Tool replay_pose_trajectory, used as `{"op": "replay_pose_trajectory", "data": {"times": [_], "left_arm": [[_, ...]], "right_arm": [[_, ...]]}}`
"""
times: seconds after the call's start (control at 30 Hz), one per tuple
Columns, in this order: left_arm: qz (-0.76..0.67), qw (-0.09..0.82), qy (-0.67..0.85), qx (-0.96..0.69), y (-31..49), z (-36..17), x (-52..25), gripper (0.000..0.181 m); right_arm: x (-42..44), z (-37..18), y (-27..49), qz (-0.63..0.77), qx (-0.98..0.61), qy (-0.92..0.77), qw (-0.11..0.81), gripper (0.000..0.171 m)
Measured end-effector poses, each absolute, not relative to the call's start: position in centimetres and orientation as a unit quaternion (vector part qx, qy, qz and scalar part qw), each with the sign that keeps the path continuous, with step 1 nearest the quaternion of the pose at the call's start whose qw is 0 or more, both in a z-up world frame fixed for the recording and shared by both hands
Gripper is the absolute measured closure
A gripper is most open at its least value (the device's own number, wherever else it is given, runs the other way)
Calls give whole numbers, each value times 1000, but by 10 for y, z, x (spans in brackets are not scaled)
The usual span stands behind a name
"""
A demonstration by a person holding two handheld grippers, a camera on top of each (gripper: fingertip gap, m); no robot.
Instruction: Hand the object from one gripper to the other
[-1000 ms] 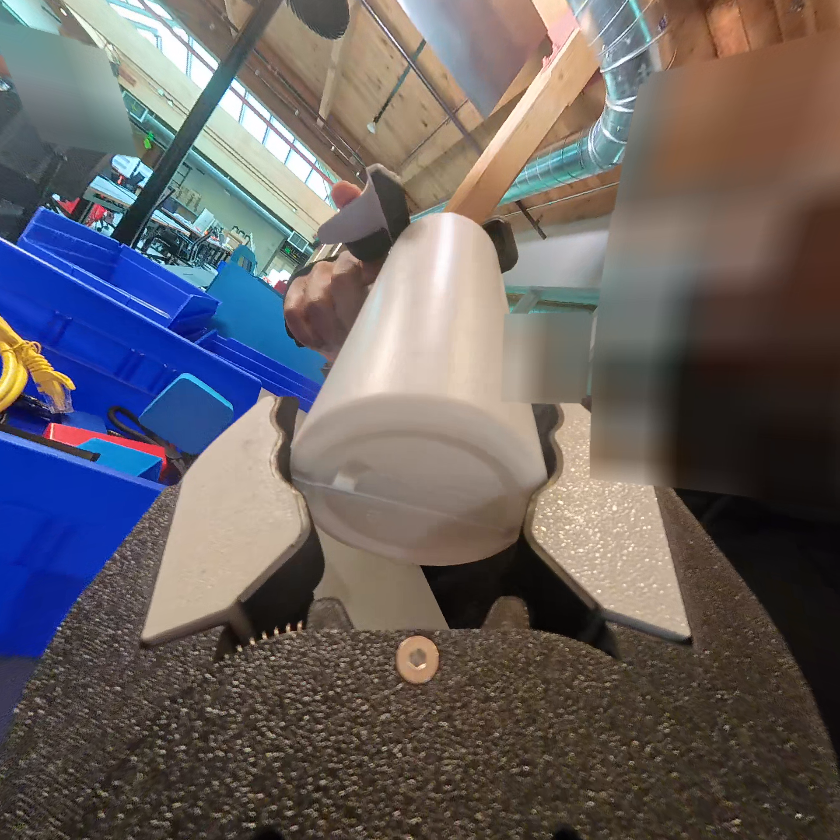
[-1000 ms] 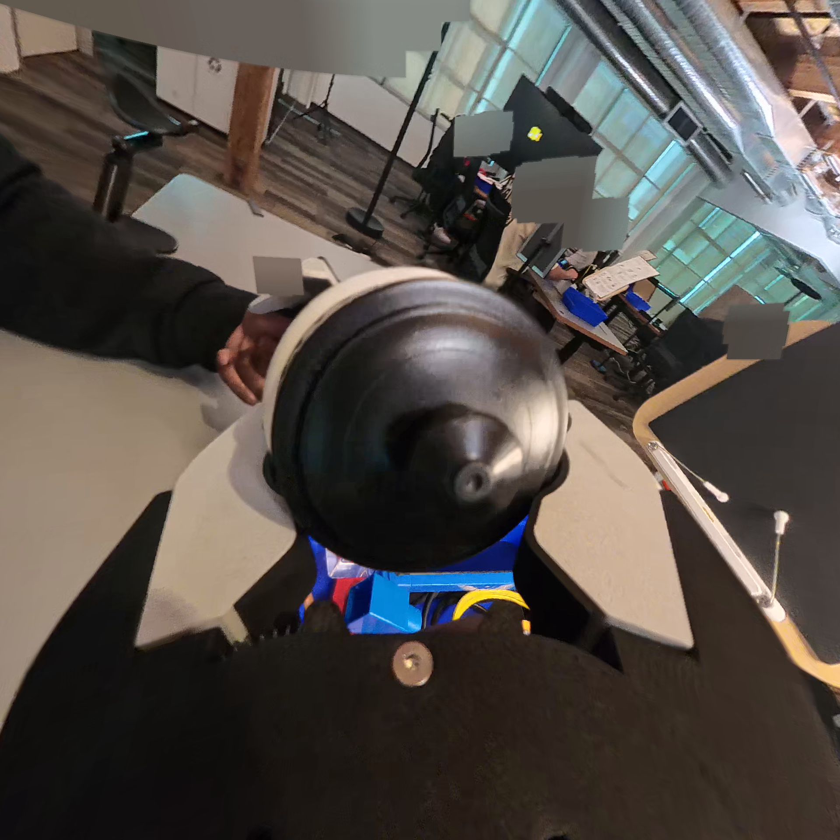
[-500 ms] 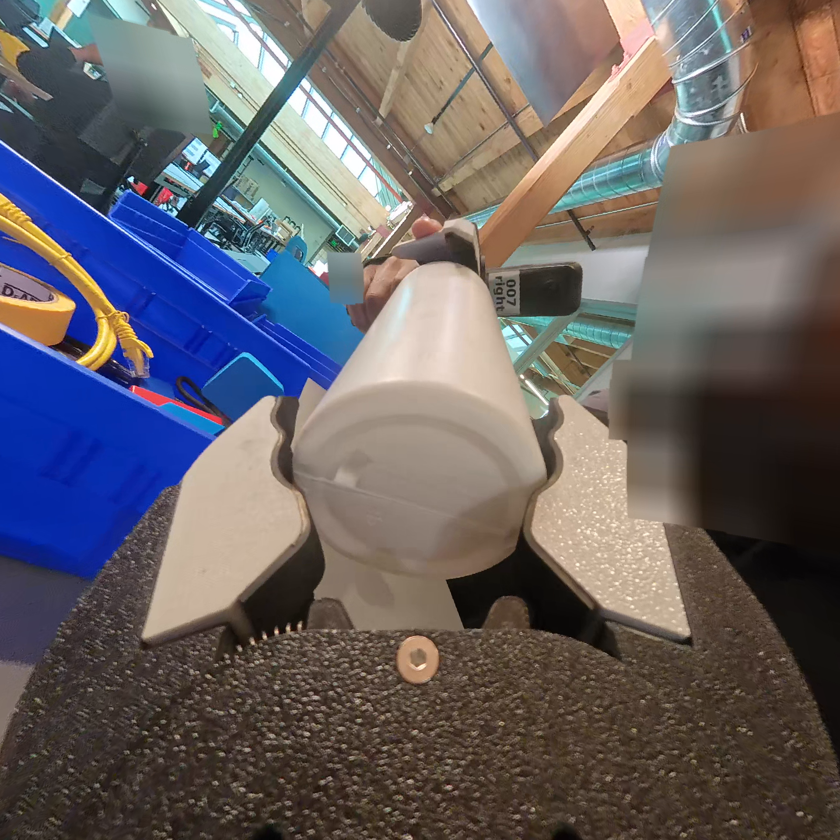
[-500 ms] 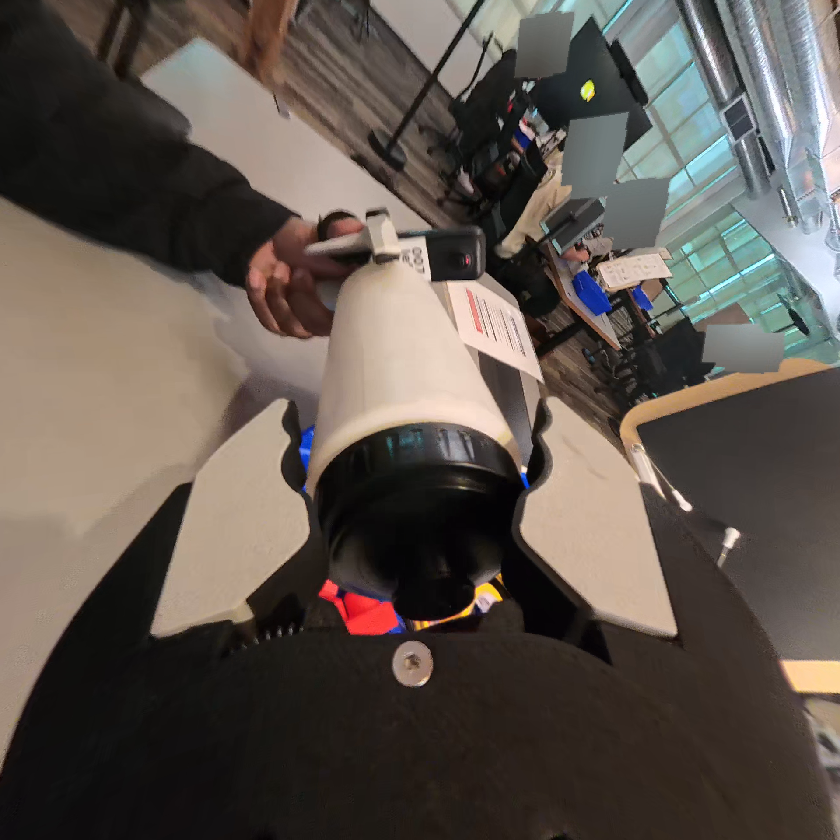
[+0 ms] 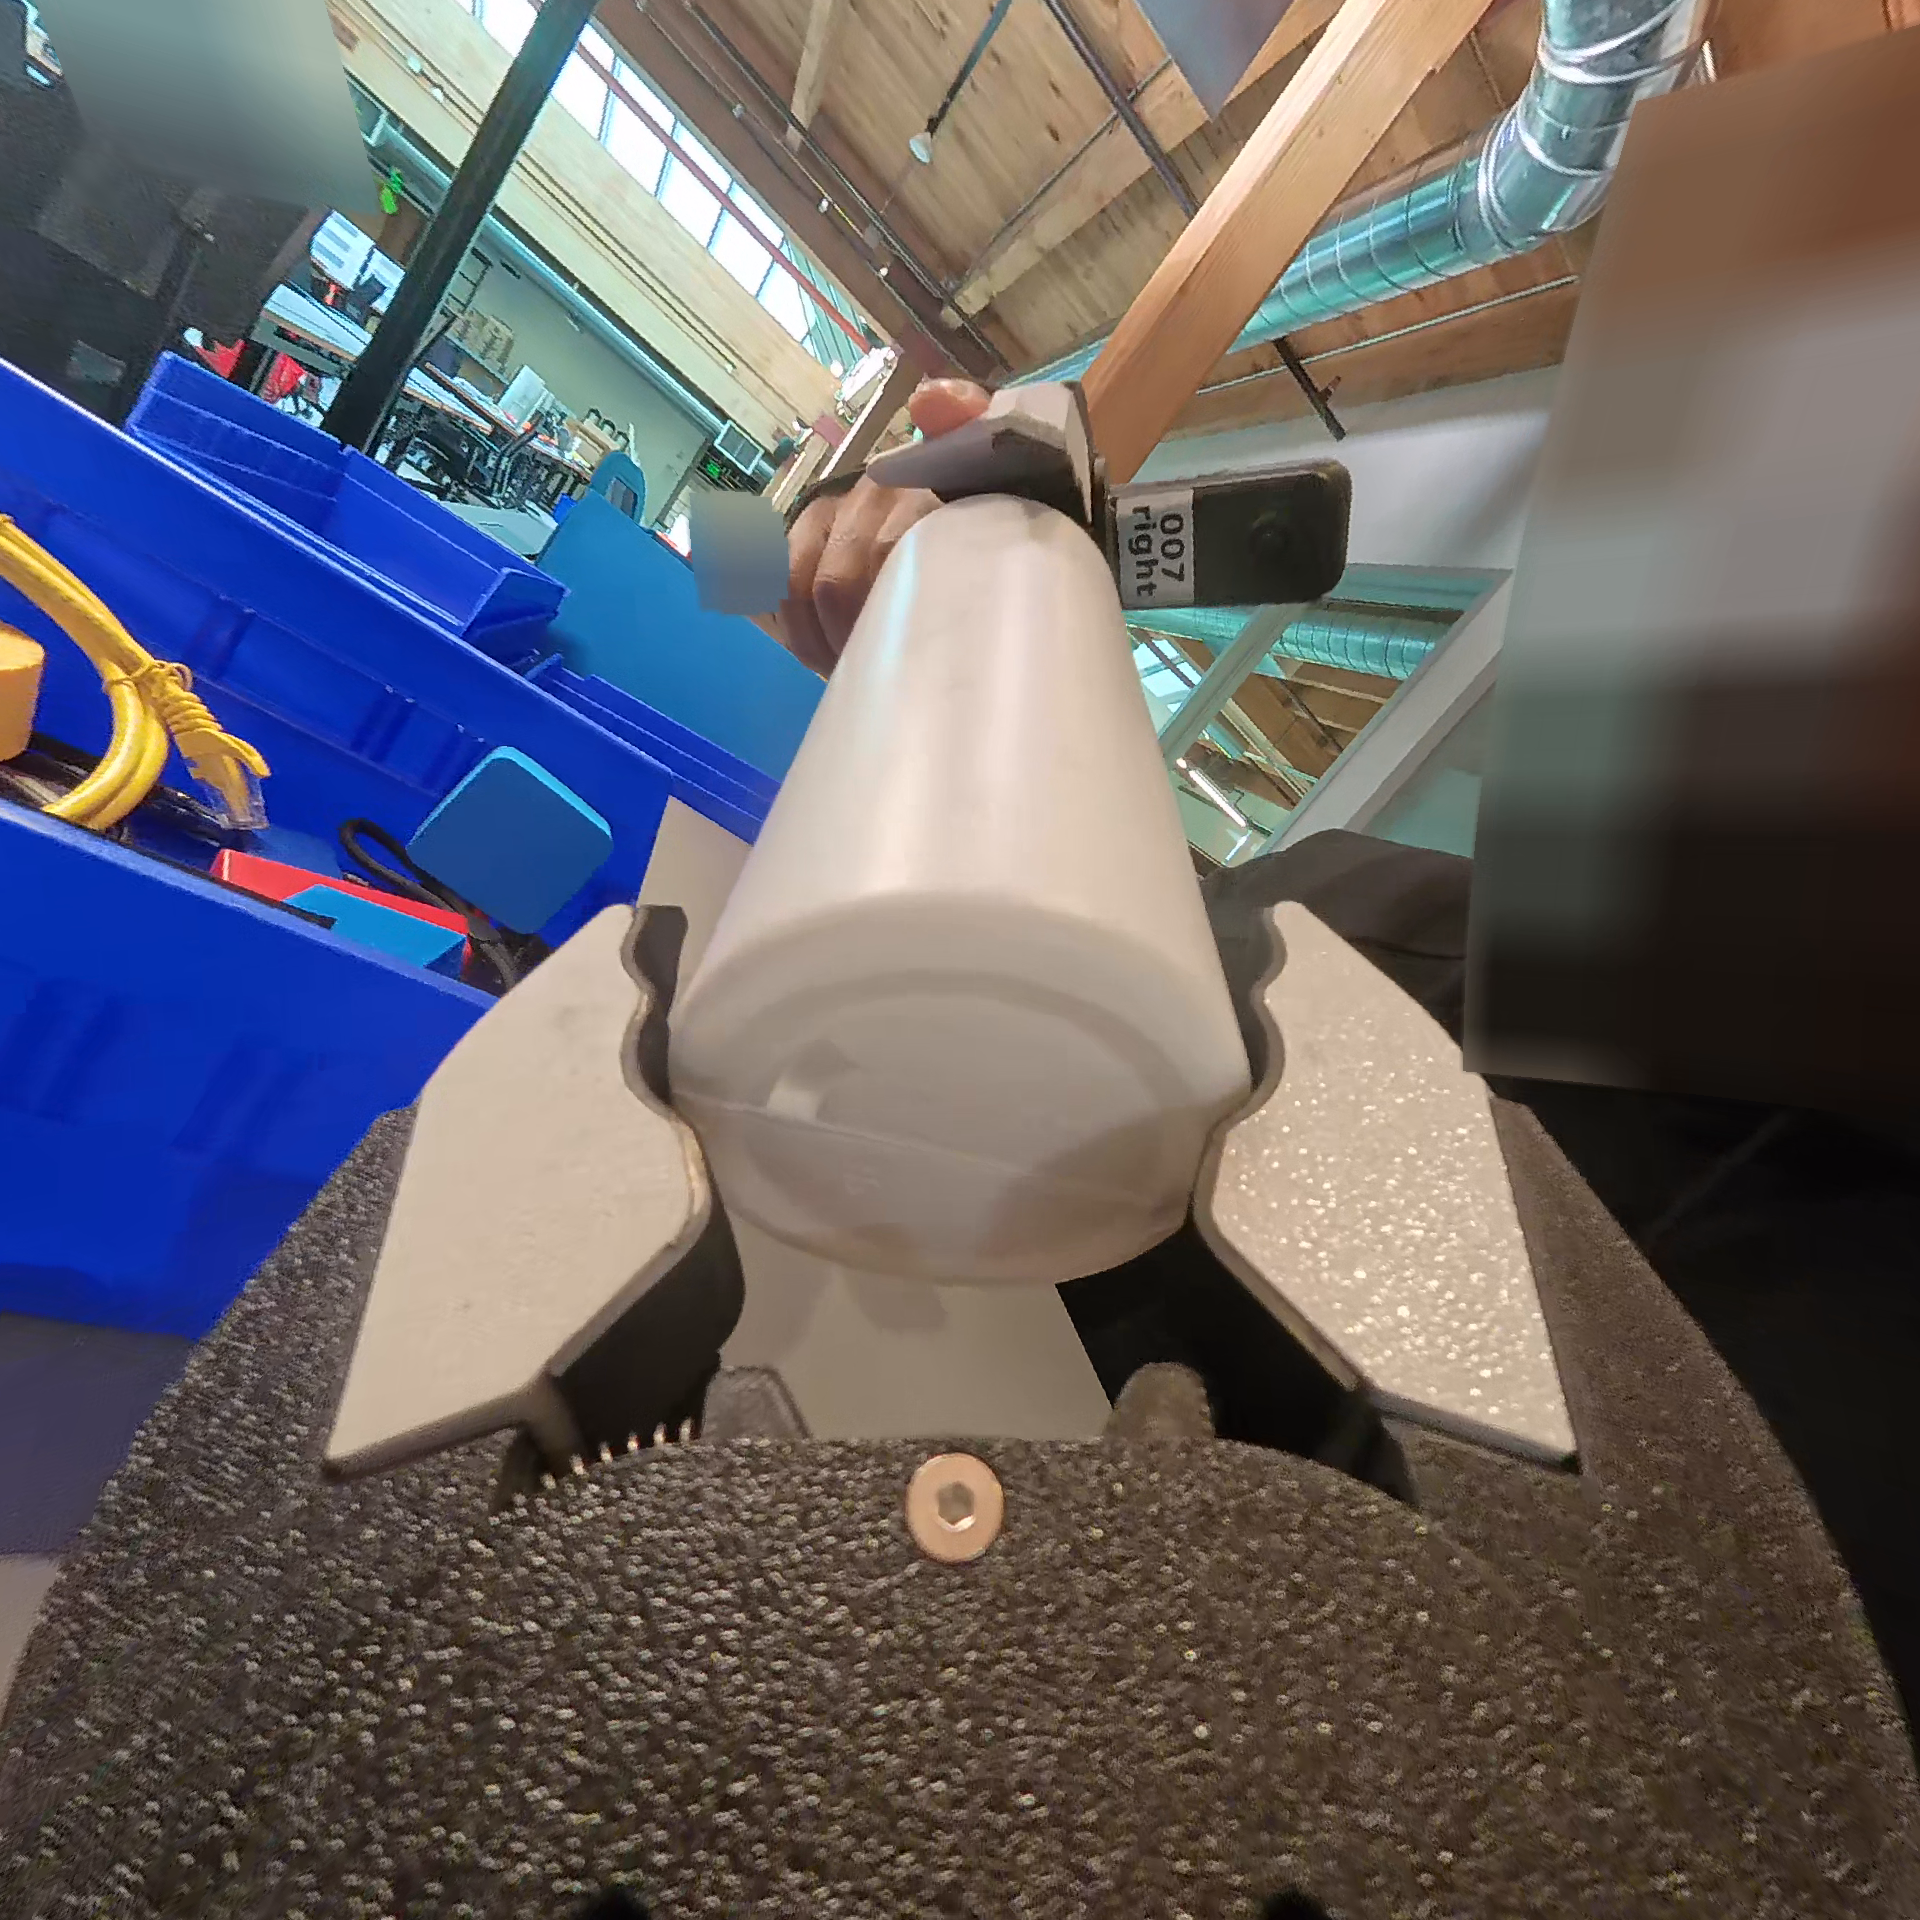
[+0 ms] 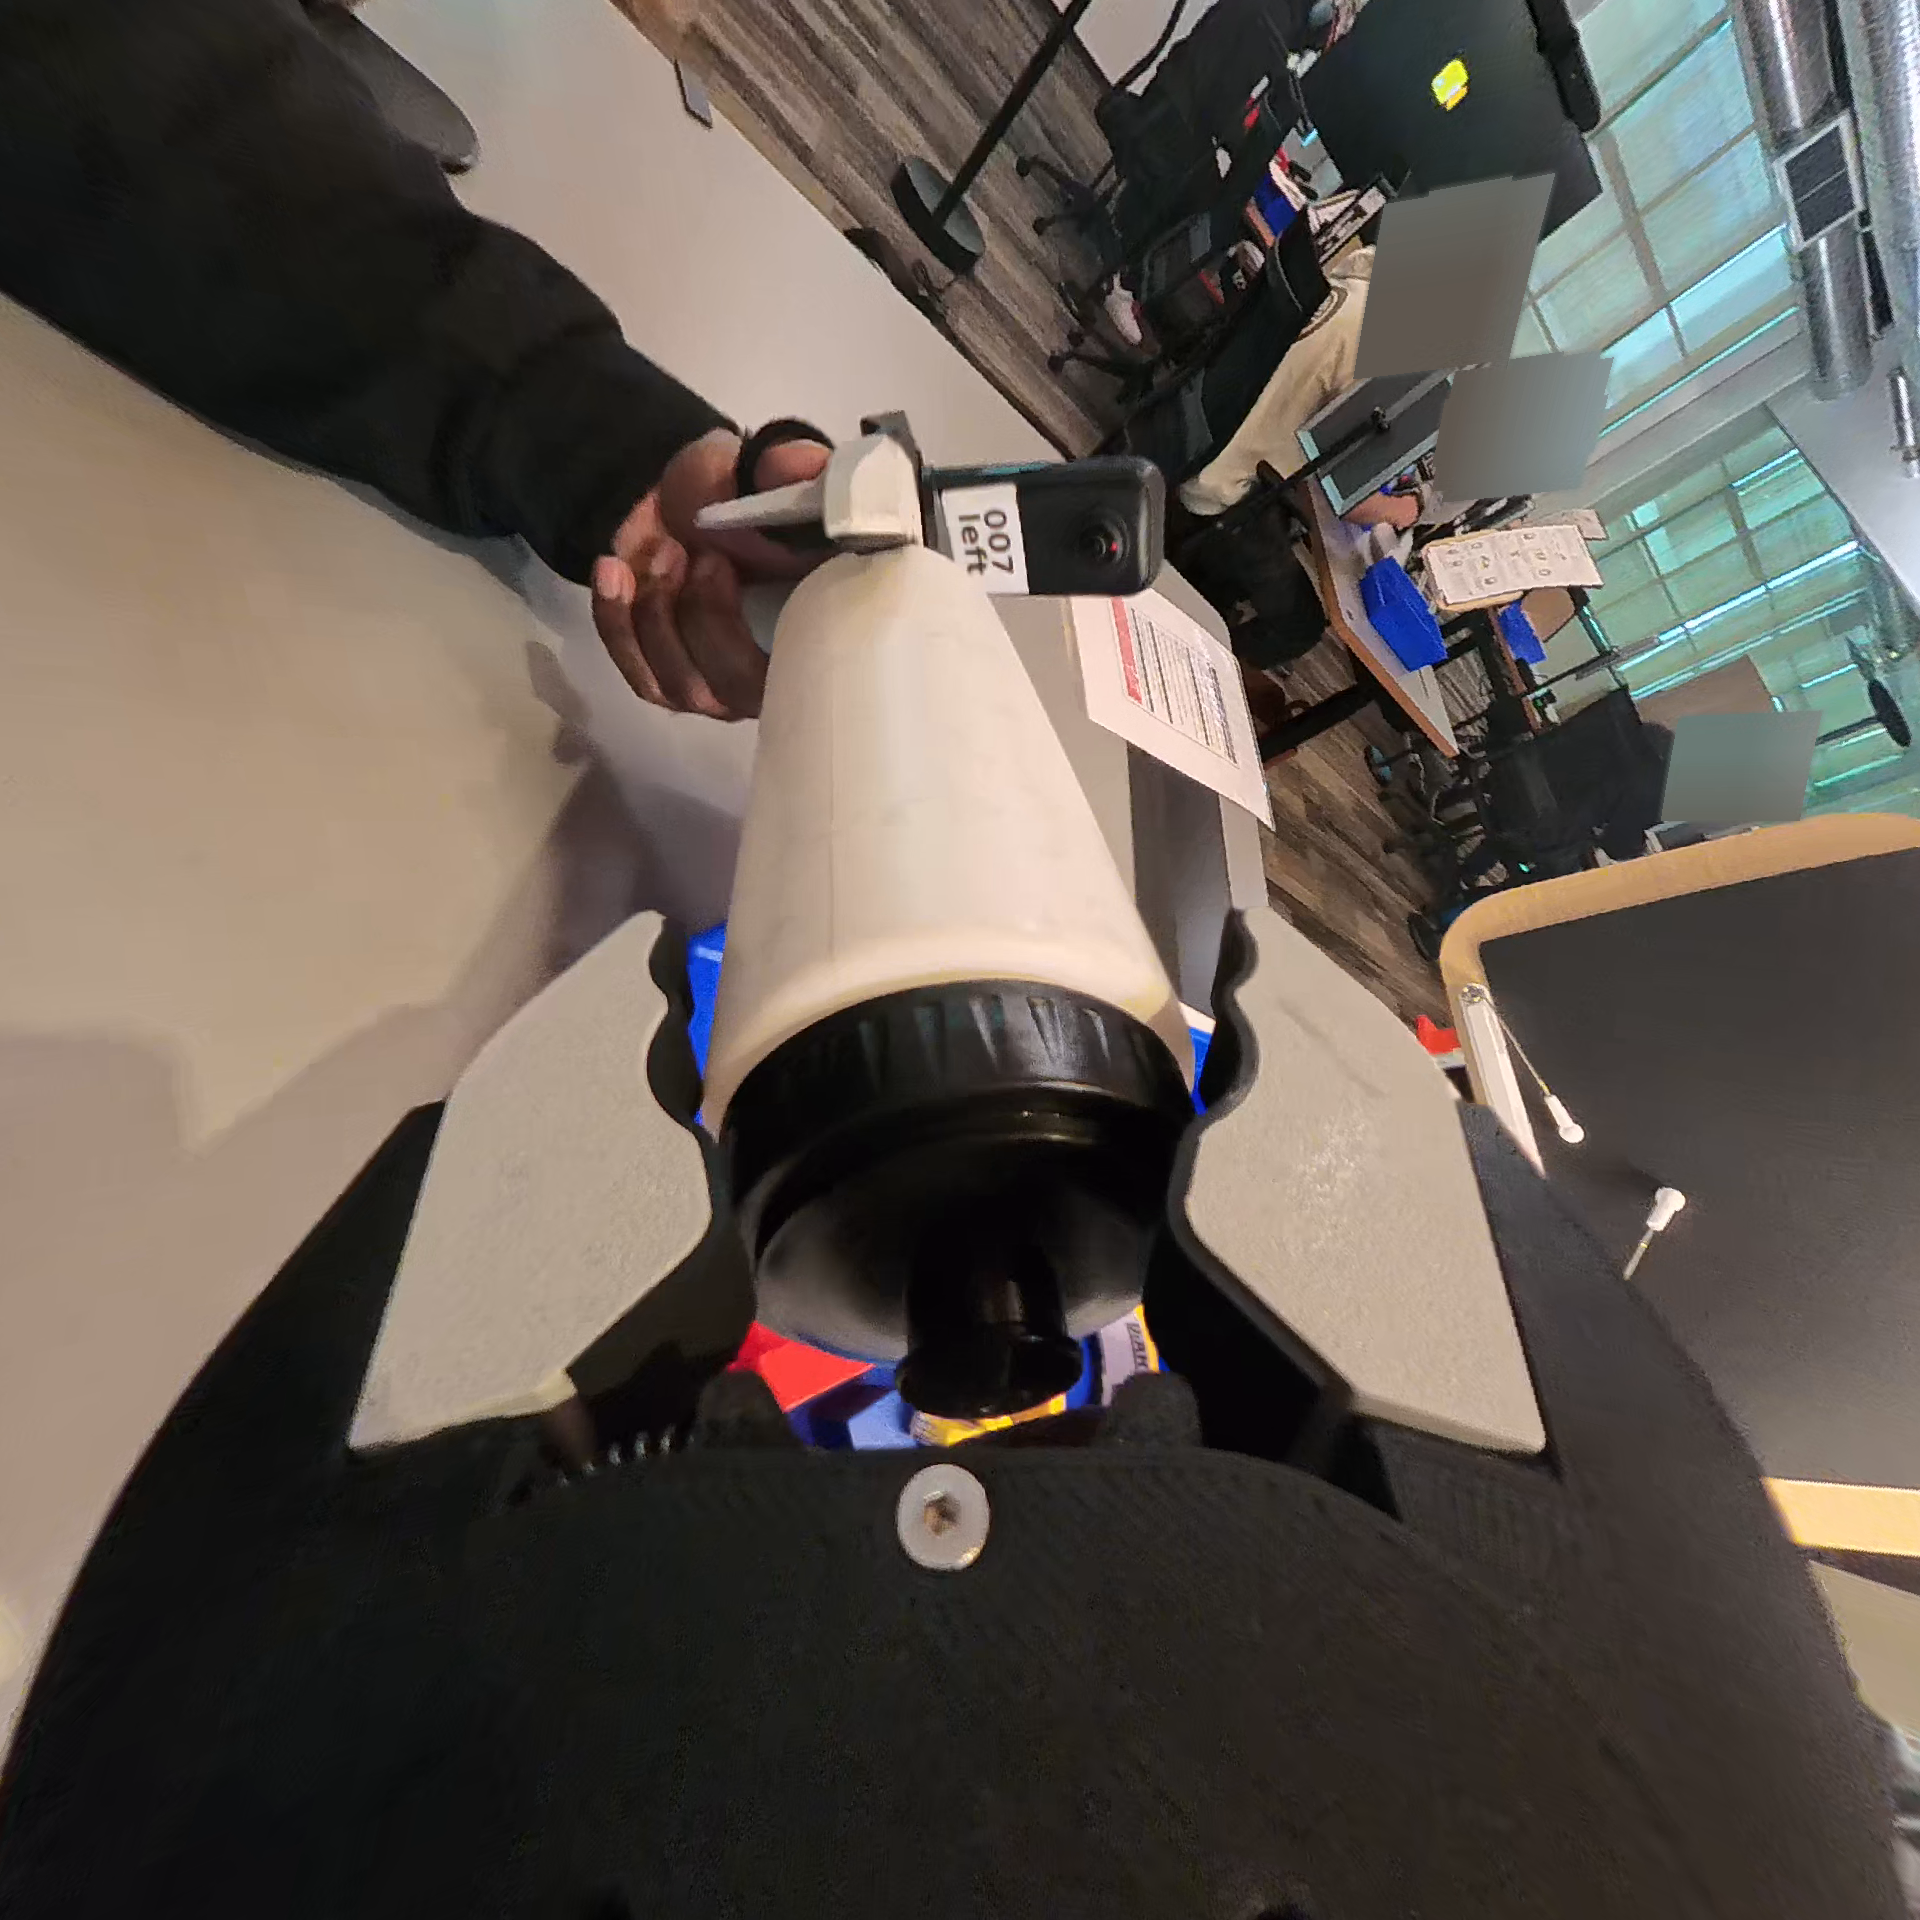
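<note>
Left tongs [image 5: 961,1049]: the two grey fingers are pressing on either side of the flat bottom end of the bottle [image 5: 977,904], pinching it.
Right tongs [image 6: 951,1081]: the grey fingers are flanking the black cap end of the bottle [image 6: 935,831]; the cap's ribbed ring is sitting between the notched inner edges, with a thin dark gap showing on the right side, so I cannot tell whether they are gripping it.
Bottle, place: it is hanging in the air between the two tongs, one end in each, above the blue bins and the desk.
Bottle, look: a plain, matte, off-white cylinder with faint scuffs, running straight from one pair of tongs to the other. Its base is showing a round recessed panel with a faint seam across it. The other end is wearing a glossy black screw cap [image 6: 961,1153] with a ribbed collar, a domed shoulder and a short spout.
Far ends: in each wrist view the opposite tongs are appearing at the far tip of the bottle, with a black camera mounted on them and a person's hand [image 6: 675,613] in a black sleeve [image 6: 312,270] holding the handle.
Blue bins [image 5: 260,665]: lying to the left of the left tongs, holding a yellow cable [image 5: 135,727], a blue block [image 5: 509,836] and a red piece.
Desk [image 6: 229,831]: pale grey, spreading under the sleeve.
</note>
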State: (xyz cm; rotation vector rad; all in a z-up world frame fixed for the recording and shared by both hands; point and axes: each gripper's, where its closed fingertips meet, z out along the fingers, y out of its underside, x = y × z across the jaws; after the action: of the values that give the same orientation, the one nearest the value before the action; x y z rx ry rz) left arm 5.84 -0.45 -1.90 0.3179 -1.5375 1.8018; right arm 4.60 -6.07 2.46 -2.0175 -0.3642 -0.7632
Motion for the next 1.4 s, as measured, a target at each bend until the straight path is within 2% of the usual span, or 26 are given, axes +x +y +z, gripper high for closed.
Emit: {"op": "replay_pose_trajectory", "data": {"times": [0.3, 0.83, 1.4], "left_arm": [[712, 357, -596, 99, 0, -11, 53, 76], [715, 361, -591, 99, 3, -8, 54, 76], [786, 368, -462, 181, 20, 14, 95, 79]], "right_arm": [[43, 22, -65, -285, -833, -136, 454, 69], [38, 23, -60, -291, -824, -153, 461, 70], [47, 37, -46, -531, -741, -245, 331, 72]]}}
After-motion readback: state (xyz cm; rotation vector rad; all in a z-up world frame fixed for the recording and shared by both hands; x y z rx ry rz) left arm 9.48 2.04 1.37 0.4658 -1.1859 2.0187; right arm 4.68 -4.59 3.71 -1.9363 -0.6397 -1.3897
